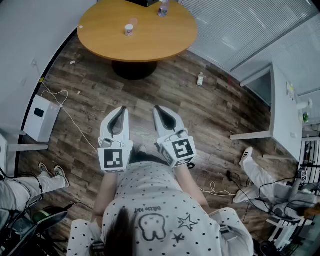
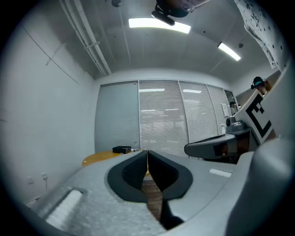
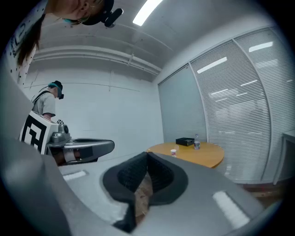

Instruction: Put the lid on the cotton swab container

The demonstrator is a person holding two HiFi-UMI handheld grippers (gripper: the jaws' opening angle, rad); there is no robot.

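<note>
Left claw: the white left claw [image 1: 120,110] was closed, its black pads together with nothing between them, held level above the dark wood-plank floor [image 1: 165,92].
Right claw: the white right claw [image 1: 161,110] was also pressed together and empty, just beside the left claw.
Container: the small white cylindrical cotton swab container [image 1: 129,30] stood upright on the round tan wooden counter [image 1: 165,40], well ahead of both claws and touched by neither.
Lid: a small pale round piece [image 1: 133,21] lay just behind the container, too small to identify.
Far edge: a clear plastic bottle [image 1: 163,8] stood near a flat black box [image 1: 141,2].
</note>
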